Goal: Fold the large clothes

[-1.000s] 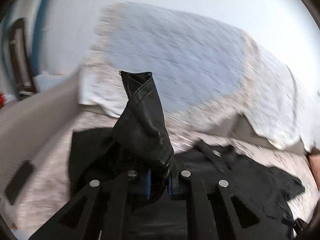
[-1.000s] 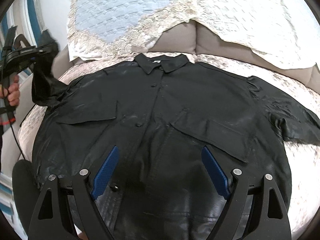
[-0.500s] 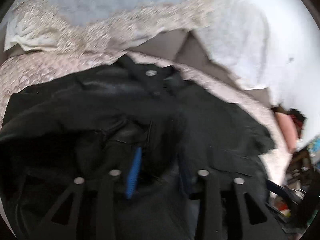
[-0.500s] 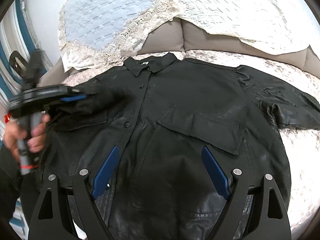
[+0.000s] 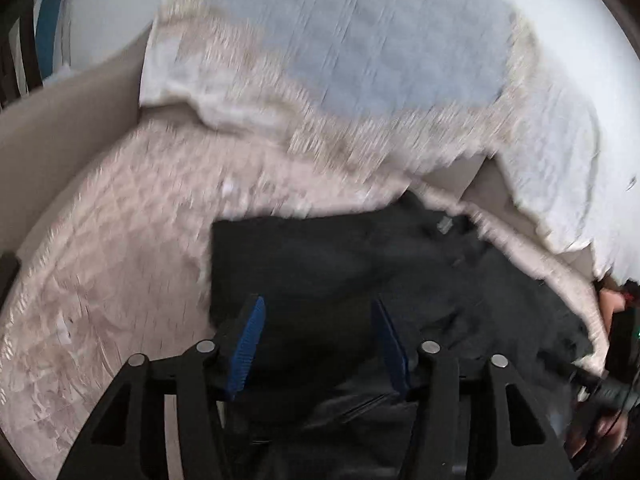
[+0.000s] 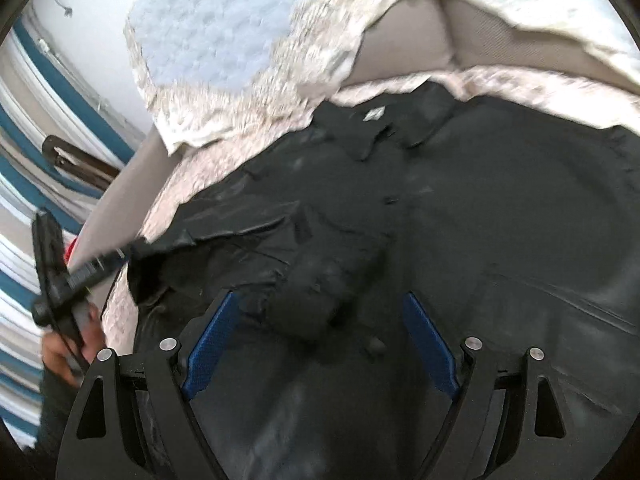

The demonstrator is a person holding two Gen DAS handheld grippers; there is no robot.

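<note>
Black shirt lies on the sofa, its sleeve folded inward; left gripper and right gripper both spread, holding nothing.

One black shirt lies spread out, filling the right wrist view from 3 to 7 o'clock, with one white collar label near 12 o'clock. Two tools show: the right tool at 6 o'clock, and the left tool at 6 o'clock of its own view, each with two blue pads set apart. One lace-edged cover drapes at 12 o'clock, and one pale quilted spread sits at 9 o'clock.
</note>
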